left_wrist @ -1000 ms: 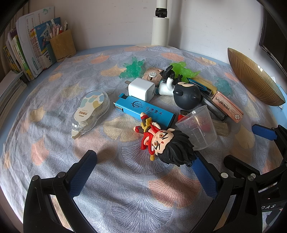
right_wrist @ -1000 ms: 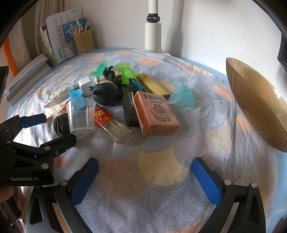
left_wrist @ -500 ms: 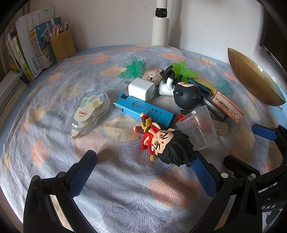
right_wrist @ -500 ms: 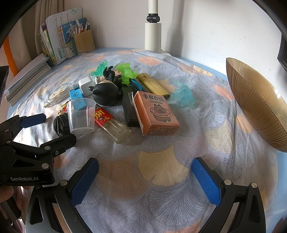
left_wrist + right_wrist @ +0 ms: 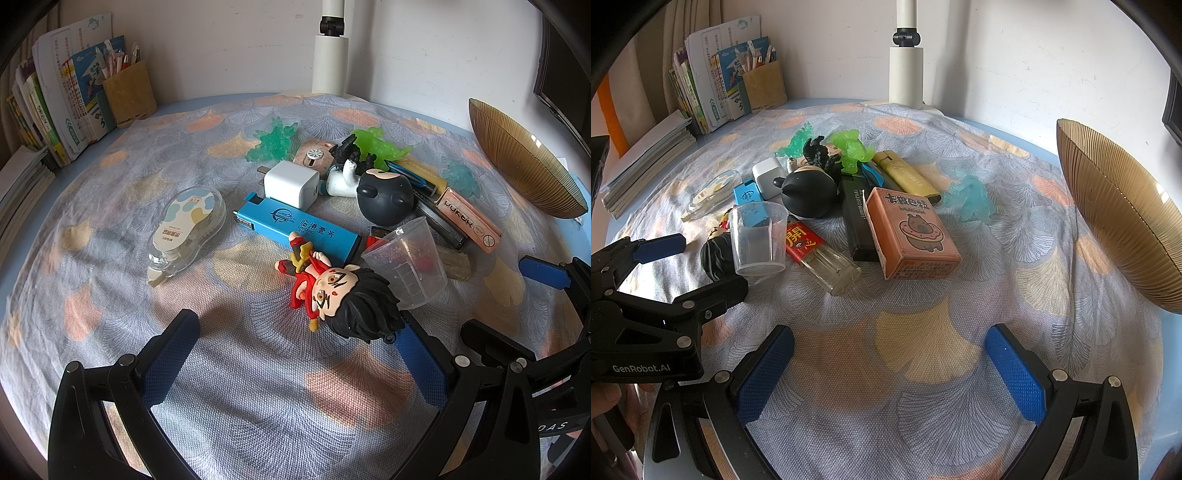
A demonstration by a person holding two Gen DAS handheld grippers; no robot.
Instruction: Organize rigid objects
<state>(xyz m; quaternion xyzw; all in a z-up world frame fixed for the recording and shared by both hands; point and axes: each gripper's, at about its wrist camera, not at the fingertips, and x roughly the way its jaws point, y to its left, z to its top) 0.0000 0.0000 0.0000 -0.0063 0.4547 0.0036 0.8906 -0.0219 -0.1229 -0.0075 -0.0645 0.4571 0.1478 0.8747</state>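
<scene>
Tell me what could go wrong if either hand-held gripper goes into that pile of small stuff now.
The clear cup stands tight against the black-haired figurine and the red-labelled lighter; reaching for either could tip it. The pile is dense, so open jaws may catch two items. The two grippers, left hand-held gripper and right hand-held gripper, sit close and might collide.
</scene>
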